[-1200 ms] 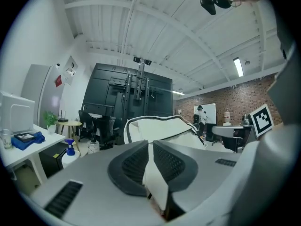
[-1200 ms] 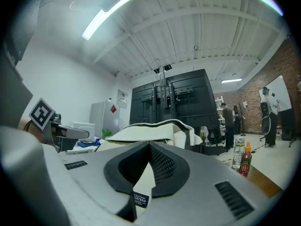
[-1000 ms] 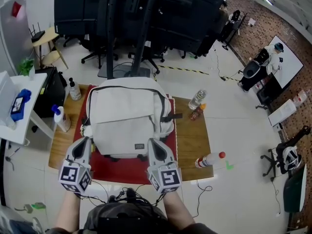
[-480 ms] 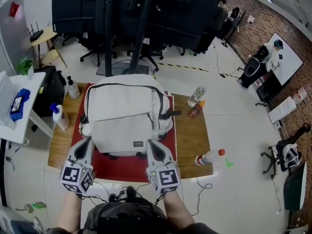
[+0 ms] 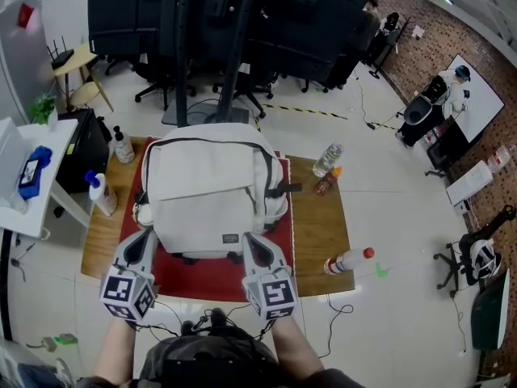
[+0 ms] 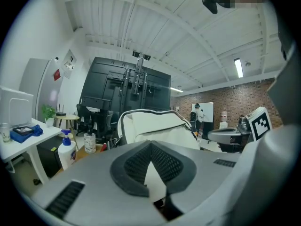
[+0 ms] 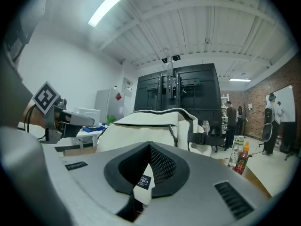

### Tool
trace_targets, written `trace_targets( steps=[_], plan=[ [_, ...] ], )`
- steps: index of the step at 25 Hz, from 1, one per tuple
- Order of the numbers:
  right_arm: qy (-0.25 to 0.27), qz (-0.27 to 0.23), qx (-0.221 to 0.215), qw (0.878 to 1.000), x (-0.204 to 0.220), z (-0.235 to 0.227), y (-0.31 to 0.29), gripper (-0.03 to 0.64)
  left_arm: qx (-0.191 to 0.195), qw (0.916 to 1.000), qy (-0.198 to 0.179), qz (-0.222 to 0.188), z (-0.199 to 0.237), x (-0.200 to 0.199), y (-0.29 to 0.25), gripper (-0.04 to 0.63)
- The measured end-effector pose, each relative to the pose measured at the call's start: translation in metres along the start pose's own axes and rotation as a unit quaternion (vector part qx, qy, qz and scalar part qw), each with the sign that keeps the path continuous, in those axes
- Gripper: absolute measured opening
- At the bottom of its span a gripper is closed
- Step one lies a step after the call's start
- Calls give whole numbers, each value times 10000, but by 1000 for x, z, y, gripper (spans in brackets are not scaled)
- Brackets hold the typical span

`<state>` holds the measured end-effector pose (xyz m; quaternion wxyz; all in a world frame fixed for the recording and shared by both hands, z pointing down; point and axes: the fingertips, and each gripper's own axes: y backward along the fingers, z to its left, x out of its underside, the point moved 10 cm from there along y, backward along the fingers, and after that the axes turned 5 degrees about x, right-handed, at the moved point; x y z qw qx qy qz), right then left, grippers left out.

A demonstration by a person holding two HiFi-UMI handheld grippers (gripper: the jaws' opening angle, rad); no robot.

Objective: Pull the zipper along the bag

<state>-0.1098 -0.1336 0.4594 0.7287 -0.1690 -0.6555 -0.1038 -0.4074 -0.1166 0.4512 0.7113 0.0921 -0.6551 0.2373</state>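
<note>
Both tools, left tool and right tool, are closed and empty beside the bag; I think zipping well needs one tool holding the fabric taut.

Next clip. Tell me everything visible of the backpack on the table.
The backpack is off-white fabric, full and rounded, lying front up on a red mat on the wooden table. A dark zipper line runs round its far end, a small dark label sits near its near edge, and a black strap sticks out on its right. The left hand-held gripper and right hand-held gripper, both shut, sit at its near edge; contact is unclear.
</note>
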Motion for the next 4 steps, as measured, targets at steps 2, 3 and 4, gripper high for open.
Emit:
trace_targets(
  steps=[2,3,4],
  plan=[
    [2,-5,-28,10000,-1,0,0,20,12,10000,34,63,0,1,1,31],
    [4,-8,-43,10000,-1,0,0,20,16,9999,55,99,0,1,2,31],
    [8,-10,-58,10000,-1,0,0,20,19,9999,76,135,0,2,3,31]
  ],
)
